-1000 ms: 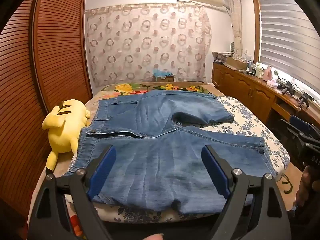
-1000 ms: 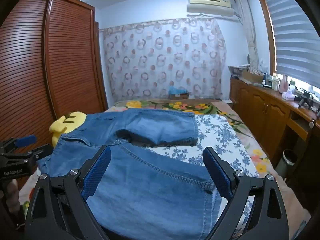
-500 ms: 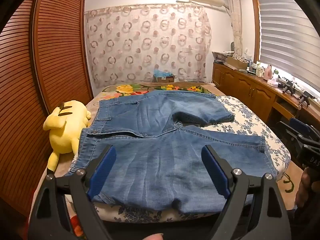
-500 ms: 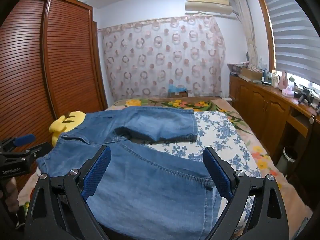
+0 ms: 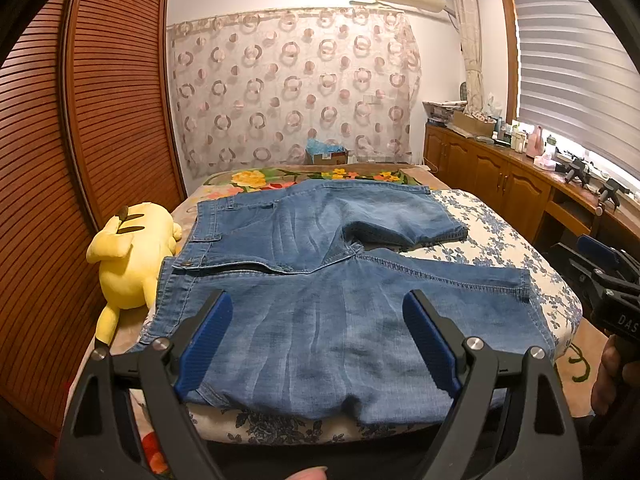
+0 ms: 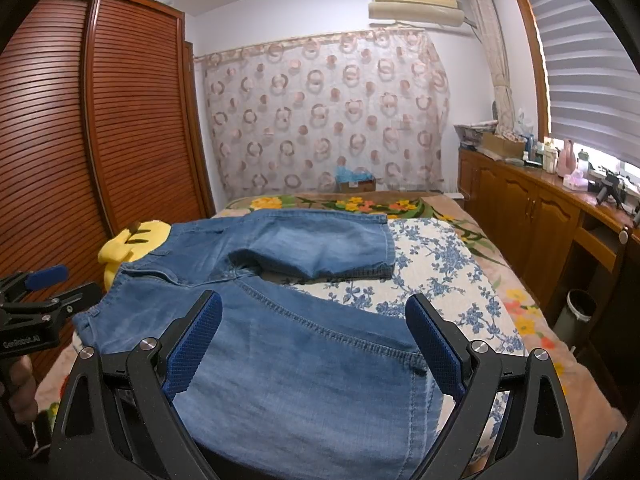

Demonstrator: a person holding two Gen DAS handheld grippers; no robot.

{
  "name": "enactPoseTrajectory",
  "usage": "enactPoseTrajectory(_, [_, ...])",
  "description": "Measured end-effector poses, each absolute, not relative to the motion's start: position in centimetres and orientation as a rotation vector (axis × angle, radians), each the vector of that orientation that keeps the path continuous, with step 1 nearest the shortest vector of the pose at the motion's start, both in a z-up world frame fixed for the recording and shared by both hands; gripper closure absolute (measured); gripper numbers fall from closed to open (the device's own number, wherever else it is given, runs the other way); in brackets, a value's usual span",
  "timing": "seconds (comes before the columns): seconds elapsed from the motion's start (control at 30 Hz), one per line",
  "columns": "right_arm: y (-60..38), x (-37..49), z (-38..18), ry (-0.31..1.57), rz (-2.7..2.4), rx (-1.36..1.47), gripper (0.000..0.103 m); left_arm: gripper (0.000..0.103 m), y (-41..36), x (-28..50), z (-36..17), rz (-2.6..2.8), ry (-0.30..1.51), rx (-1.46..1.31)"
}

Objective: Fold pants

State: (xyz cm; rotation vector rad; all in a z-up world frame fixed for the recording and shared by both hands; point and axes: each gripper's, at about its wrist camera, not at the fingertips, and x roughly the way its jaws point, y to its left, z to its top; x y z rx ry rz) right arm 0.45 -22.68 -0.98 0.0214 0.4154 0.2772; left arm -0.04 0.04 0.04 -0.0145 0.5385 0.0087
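No fold is made yet: denim pants (image 5: 320,280) lie spread flat on the bed (image 5: 500,236) at frame center, while left tool (image 5: 318,340) and right tool (image 6: 314,340) hover released, grasping nothing.

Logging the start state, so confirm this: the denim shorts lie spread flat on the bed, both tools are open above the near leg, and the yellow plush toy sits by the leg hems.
One detail is wrong. The yellow plush toy sits beside the waistband end of the denim shorts, not the hems, as the left wrist view shows. The shorts do lie flat on the bed, with the left tool and right tool open above the near leg.
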Motion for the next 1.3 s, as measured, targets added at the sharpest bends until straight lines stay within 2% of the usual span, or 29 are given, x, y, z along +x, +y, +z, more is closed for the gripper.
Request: enactPoseTrajectory(1.3, [-22.71,0.42,-1.02,0.413,0.278,0.024,0.008,0.015,-0.49,-0.51,-0.25,0.011,0.540,-0.008])
